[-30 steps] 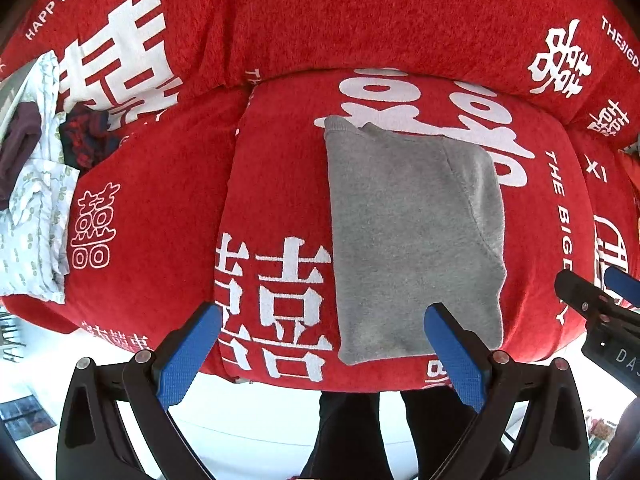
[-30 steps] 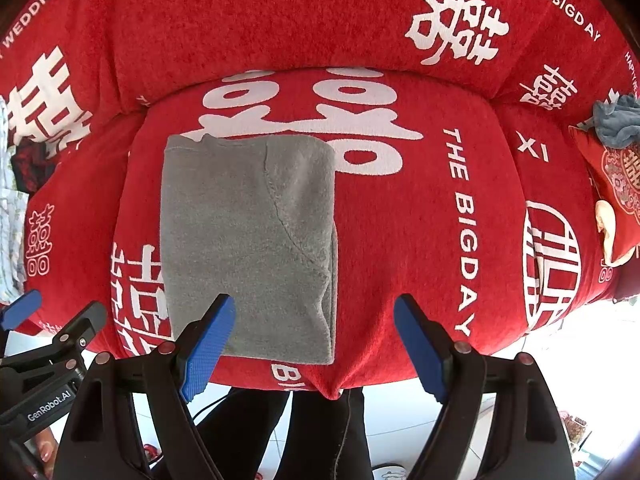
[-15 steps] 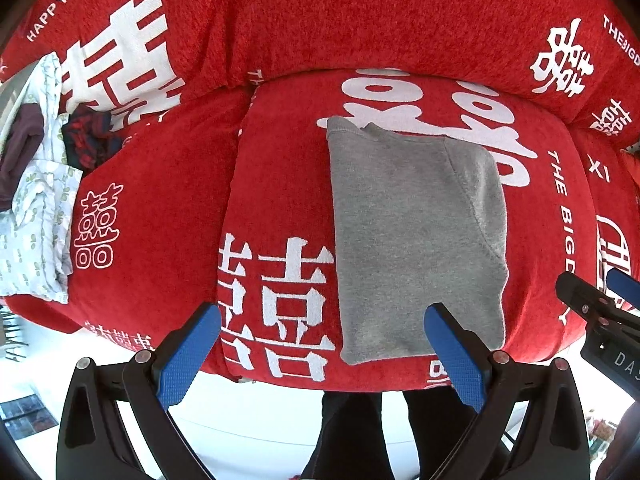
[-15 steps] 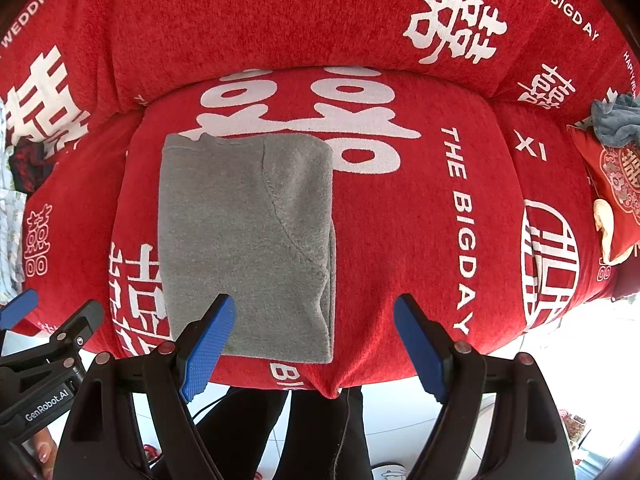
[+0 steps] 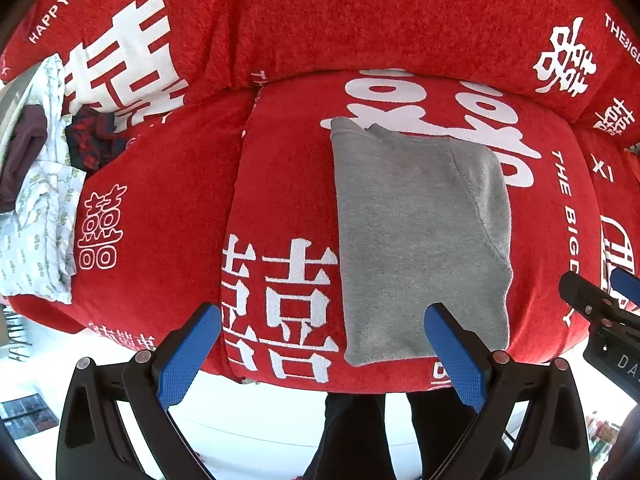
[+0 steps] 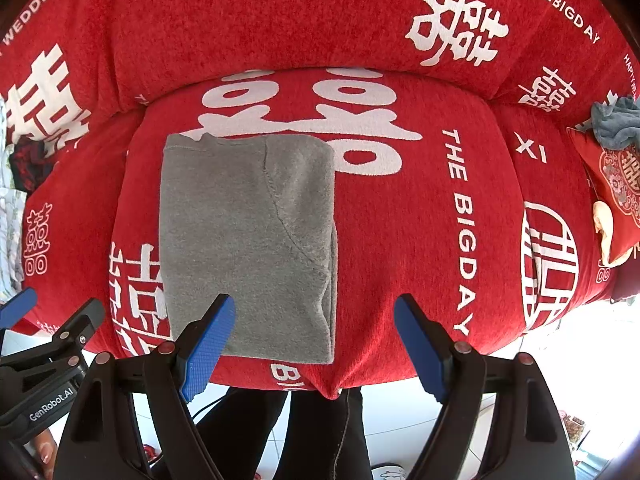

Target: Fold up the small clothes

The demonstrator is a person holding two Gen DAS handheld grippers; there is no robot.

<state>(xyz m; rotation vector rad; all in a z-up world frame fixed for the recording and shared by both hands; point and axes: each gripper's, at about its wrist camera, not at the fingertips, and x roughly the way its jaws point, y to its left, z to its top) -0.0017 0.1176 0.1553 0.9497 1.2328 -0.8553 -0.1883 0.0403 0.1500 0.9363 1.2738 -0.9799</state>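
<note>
A grey fleece garment (image 5: 420, 240) lies folded into a tall rectangle on the middle seat cushion of the red sofa (image 5: 280, 184); it also shows in the right wrist view (image 6: 248, 240). My left gripper (image 5: 320, 322) is open and empty, held above the sofa's front edge, its right finger over the garment's near edge. My right gripper (image 6: 314, 314) is open and empty, its left finger over the garment's near right part. Neither gripper touches the cloth. Each gripper's tip shows at the edge of the other's view.
A pile of clothes (image 5: 36, 200), pale printed, dark and patterned pieces, lies on the left cushion. A grey cloth (image 6: 616, 126) and a red embroidered cushion (image 6: 616, 184) sit at the far right. The person's dark legs (image 6: 320, 432) stand at the sofa front.
Almost nothing has changed. Both grippers stay open over the front edge; the views have drifted very slightly, and the garment lies as before.
</note>
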